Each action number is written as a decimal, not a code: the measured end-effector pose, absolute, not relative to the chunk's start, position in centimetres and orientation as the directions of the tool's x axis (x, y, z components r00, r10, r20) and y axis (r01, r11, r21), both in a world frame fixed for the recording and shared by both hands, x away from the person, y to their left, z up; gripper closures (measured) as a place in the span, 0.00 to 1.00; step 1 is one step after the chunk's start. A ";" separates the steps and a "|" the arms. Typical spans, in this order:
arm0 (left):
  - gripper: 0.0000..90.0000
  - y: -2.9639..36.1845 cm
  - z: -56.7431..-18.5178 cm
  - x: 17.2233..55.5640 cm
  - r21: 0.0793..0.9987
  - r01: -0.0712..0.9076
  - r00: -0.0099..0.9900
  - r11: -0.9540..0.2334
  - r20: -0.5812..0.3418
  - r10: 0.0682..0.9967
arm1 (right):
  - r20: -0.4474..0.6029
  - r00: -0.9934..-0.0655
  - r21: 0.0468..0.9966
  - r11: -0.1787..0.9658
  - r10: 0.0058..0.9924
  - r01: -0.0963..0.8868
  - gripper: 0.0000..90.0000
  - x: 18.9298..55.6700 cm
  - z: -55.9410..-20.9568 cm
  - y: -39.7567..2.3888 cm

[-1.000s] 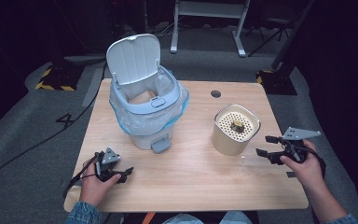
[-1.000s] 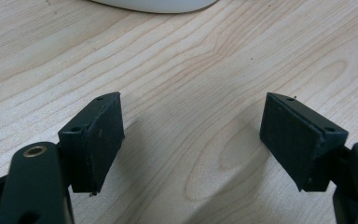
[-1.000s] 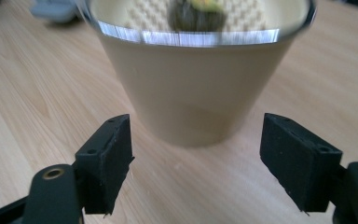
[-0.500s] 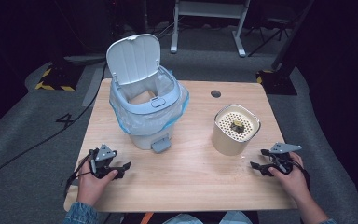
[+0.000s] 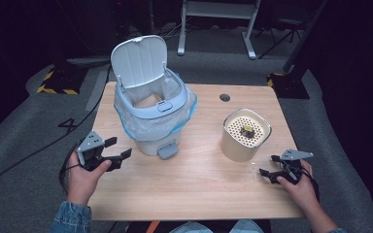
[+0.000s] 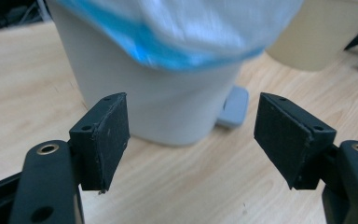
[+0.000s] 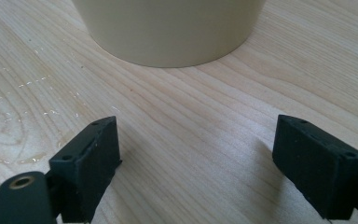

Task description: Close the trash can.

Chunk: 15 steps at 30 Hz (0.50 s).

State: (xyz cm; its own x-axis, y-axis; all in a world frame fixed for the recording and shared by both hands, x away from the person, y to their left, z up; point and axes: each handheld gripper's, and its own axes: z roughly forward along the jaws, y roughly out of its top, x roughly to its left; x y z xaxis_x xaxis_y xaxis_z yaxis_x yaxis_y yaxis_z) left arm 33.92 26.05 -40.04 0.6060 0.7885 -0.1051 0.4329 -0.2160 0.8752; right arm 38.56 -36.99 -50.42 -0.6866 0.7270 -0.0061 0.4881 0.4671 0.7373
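The left gripper (image 5: 112, 154) sits at eight o'clock on the table (image 5: 199, 194), jaws spread and empty, closing slightly, aimed at the lined pedal bin (image 5: 153, 114) at eleven o'clock, whose lid stands open, probably ready to take waste. The right gripper (image 5: 272, 167), at four o'clock, has just been opening, nothing between its jaws, facing the cream canister (image 5: 245, 136) just beyond, likely the next pick.

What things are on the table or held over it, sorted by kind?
Pedal bin with lid up and blue-edged bag: 1
Cream canister with perforated top: 1
Hand-held grippers, left gripper and right gripper, both open and empty: 2
Total: 4
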 end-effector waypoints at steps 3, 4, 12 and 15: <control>0.30 26.5 -38.4 34.5 0.887 0.413 0.603 -0.205 -0.098 0.792 | -0.005 -0.687 0.737 0.467 0.727 0.488 0.17 38.6 -50.4 -37.0; 0.30 26.7 -37.8 34.7 0.890 0.409 0.602 -0.204 -0.095 0.793 | -0.006 -0.687 0.737 0.467 0.726 0.488 0.17 38.6 -50.4 -37.0; 0.30 27.6 -34.0 36.7 0.905 0.378 0.594 -0.194 -0.077 0.801 | -0.007 -0.687 0.738 0.467 0.727 0.487 0.17 38.5 -50.4 -37.0; 0.30 27.8 -32.5 37.5 0.911 0.368 0.594 -0.185 -0.077 0.801 | -0.006 -0.687 0.738 0.467 0.727 0.487 0.17 38.5 -50.4 -37.0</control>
State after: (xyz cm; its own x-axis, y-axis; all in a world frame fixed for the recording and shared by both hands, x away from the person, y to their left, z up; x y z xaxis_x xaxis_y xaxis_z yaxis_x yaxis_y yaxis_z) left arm 37.47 27.81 -32.53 0.5938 0.8008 -0.0774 0.3683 -0.1850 0.9111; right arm 38.54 -37.00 -50.43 -0.6868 0.7269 -0.0064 0.4872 0.4669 0.7380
